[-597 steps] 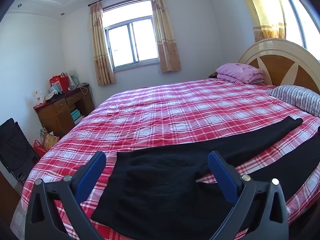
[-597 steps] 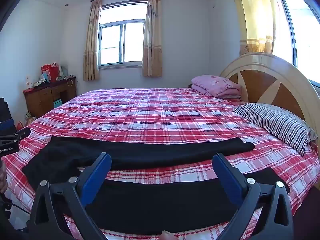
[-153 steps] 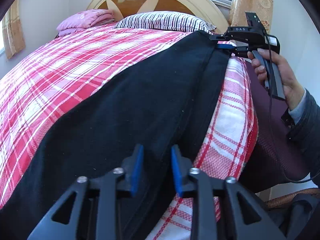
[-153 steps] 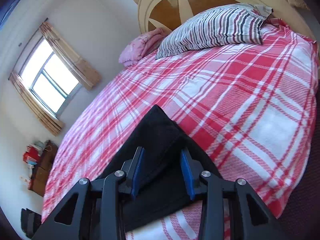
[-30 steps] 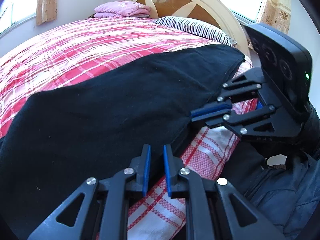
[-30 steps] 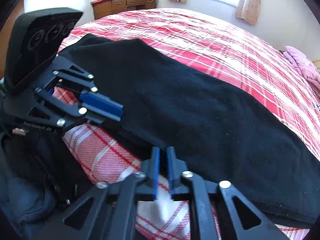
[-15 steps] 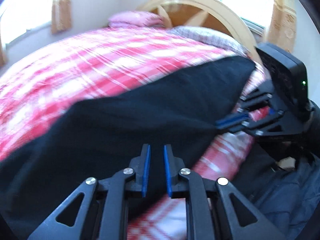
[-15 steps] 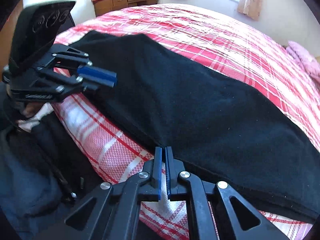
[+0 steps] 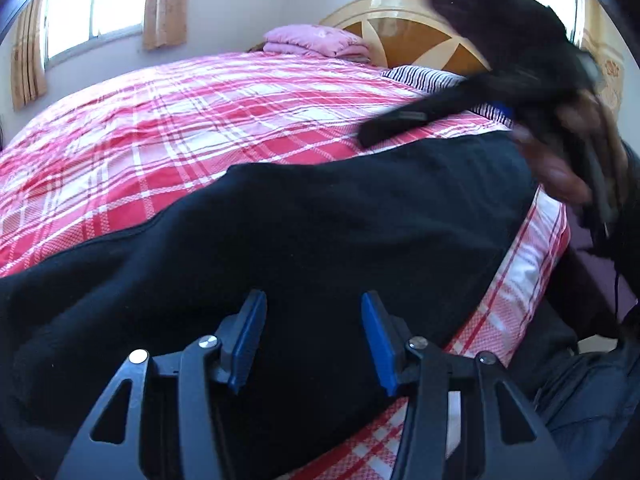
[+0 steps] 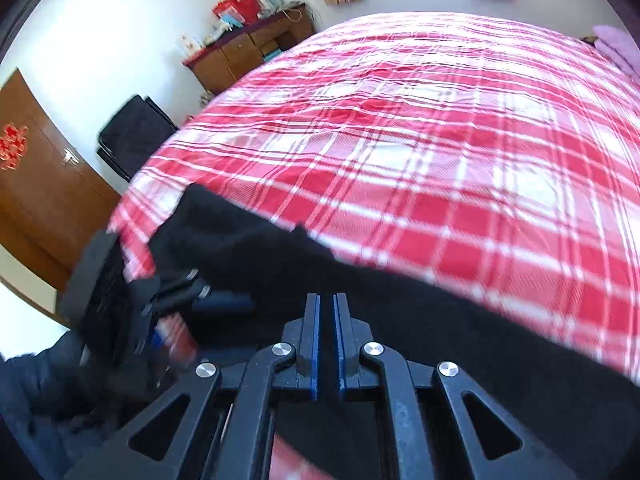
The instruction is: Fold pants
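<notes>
A bed [image 9: 208,120] under a red-and-white plaid cover fills most of both views, with a rounded cream-and-wood headboard [image 9: 404,24] at its far end. Along the near edge of the bed lie the black pants [image 9: 312,240], spread lengthwise as one long dark band — in the right wrist view they run from the bed's corner across the bottom of the frame. A striped pillow [image 9: 424,76] sits by the headboard, folded pink bedding [image 9: 316,40] behind it. A wooden desk [image 10: 248,48] stands against the far wall. The left gripper [image 9: 310,344] hovers over the pants with its blue pads wide apart, gripping nothing. The right gripper [image 10: 326,344] has its jaws drawn narrow with a slim gap between them; cloth between them cannot be made out — motion blur smears the view.
</notes>
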